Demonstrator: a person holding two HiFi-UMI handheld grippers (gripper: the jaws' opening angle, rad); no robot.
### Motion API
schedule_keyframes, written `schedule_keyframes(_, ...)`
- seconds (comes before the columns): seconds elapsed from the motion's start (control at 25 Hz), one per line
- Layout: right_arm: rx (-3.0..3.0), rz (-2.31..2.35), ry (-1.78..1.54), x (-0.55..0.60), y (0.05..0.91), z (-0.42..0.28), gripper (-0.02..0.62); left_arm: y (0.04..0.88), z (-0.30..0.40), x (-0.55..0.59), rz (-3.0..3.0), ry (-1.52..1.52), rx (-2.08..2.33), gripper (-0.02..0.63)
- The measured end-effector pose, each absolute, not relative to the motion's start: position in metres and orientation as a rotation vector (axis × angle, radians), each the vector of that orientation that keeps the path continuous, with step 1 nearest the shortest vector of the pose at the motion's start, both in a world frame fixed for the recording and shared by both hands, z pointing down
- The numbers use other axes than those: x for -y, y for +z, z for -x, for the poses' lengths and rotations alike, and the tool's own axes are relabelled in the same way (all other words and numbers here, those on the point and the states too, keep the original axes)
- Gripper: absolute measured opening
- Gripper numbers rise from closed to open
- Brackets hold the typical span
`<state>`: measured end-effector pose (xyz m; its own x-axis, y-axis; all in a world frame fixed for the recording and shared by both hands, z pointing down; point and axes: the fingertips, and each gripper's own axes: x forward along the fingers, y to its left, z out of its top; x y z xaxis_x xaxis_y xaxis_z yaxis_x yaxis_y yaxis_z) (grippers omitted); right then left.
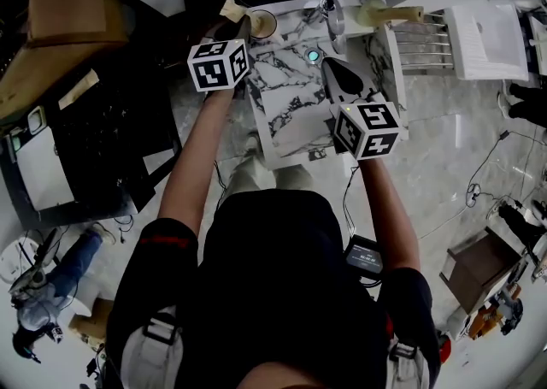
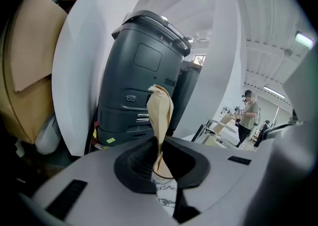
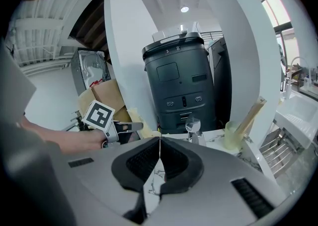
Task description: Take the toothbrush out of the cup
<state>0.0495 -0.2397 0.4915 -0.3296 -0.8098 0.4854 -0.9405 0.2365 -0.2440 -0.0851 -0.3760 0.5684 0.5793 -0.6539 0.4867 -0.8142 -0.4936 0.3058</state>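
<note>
Left gripper view has my left claw (image 2: 158, 156) pinched nearly closed on the tan, flat toothbrush (image 2: 160, 113), frame centre. It stands in the small round brownish cup (image 1: 273, 28), top centre of head view. Meanwhile my right claw (image 3: 159, 143) is fully closed, empty.

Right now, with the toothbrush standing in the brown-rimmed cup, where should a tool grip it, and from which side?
Grip the toothbrush on the stretch above the cup, from the near side: it stands nearly upright, its foot hidden inside. The left tool is shut on it there.
</note>
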Motion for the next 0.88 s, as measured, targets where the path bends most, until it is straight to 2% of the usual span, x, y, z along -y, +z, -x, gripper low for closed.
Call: schedule_keyframes(0.88, 2.306, -1.742, 0.701, 0.218, 0.454, -0.058, 0.034, 0.470, 0.095, 0.334, -2.466, 0.293, 1.183, 0.035)
